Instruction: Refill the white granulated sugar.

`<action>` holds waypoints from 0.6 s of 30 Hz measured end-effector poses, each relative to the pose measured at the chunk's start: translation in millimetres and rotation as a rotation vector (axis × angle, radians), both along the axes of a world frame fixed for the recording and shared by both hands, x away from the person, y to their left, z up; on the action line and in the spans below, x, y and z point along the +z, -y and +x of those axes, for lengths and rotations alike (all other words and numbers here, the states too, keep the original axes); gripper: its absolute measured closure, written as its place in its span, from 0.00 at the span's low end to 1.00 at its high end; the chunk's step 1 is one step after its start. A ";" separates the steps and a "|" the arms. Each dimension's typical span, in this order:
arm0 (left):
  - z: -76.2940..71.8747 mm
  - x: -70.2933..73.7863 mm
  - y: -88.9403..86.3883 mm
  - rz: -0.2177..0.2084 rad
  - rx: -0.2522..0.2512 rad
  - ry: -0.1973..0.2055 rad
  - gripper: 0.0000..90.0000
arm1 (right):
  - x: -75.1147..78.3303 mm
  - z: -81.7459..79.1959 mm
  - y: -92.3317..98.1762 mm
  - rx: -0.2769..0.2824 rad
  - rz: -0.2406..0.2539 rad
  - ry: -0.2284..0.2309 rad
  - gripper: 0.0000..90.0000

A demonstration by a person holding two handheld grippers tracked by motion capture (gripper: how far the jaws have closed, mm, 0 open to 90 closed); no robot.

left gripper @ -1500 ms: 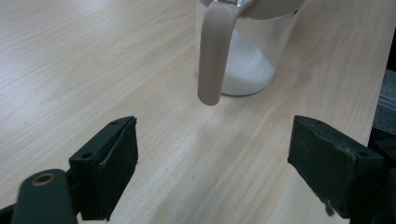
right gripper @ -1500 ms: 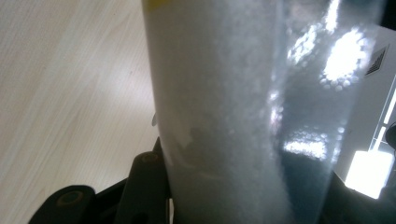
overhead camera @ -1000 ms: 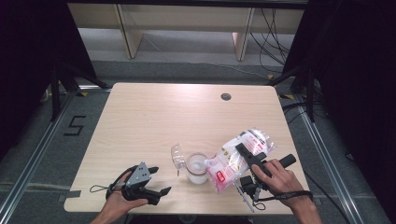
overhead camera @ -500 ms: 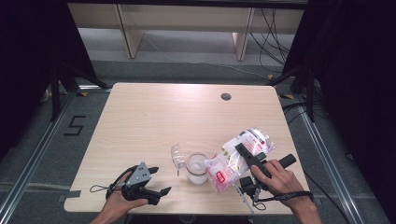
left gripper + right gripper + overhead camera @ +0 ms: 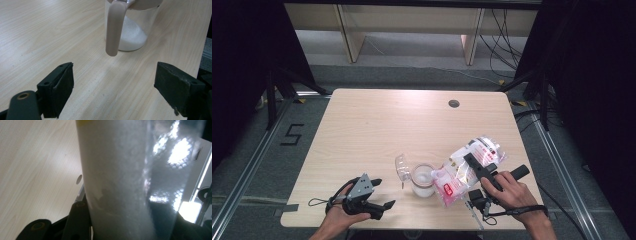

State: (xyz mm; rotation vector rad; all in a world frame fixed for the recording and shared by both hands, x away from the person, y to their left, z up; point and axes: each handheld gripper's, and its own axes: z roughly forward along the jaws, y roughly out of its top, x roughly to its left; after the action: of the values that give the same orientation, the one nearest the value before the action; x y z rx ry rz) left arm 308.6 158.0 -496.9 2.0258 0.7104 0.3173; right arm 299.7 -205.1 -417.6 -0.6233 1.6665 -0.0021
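- The right gripper [image 5: 477, 170], fingers clamped on a clear bag of white powder [image 5: 464, 172], tilts it over a glass jar [image 5: 422, 180] at the desk's [image 5: 387, 125] near edge.
- The left gripper [image 5: 379, 197] rests nearby, fingers wide apart and empty.

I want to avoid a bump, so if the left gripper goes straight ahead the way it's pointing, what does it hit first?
Probably the glass jar of white powder: it stands ahead of the open left gripper, with its hinged flap hanging nearest. Bare table lies between.
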 end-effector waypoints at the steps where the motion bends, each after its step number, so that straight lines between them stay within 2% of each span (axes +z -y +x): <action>1: 0.0 0.0 0.0 0.000 0.000 0.000 0.17 | 0.1 -0.2 -0.1 -0.002 -0.001 0.002 0.71; 4: -0.1 0.0 0.3 -0.006 -0.002 0.004 0.17 | 0.0 0.4 0.0 -0.003 -0.005 -0.004 0.71; 6: 1.3 0.6 -0.6 0.005 -0.016 0.021 0.17 | -0.4 0.4 0.6 -0.020 -0.006 -0.020 0.71; 7: 1.3 0.4 -0.4 0.004 -0.015 0.019 0.17 | -0.2 0.8 0.6 -0.006 -0.006 -0.010 0.71; 9: -0.2 0.1 0.0 0.000 0.001 0.000 0.17 | 0.2 0.2 0.4 -0.017 -0.007 -0.020 0.71; 11: -0.4 -0.1 0.6 -0.009 0.003 -0.001 0.17 | 0.8 -0.1 -0.4 -0.005 -0.011 -0.007 0.71; 14: 1.2 0.5 -0.4 0.006 -0.016 0.020 0.17 | 0.9 -0.1 -1.0 -0.006 -0.016 -0.007 0.71; 15: -0.2 0.0 0.4 -0.006 -0.001 0.003 0.17 | 1.1 0.0 -0.9 -0.005 -0.015 -0.007 0.71; 18: 0.0 0.1 0.3 -0.006 -0.001 0.004 0.17 | 1.1 0.1 -0.5 -0.007 -0.013 -0.006 0.71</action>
State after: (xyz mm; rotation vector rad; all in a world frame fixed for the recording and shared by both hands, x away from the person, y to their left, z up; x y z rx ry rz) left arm 308.6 157.8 -496.9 2.0194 0.7068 0.3184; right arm 299.8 -204.6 -416.6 -0.6277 1.6755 -0.0162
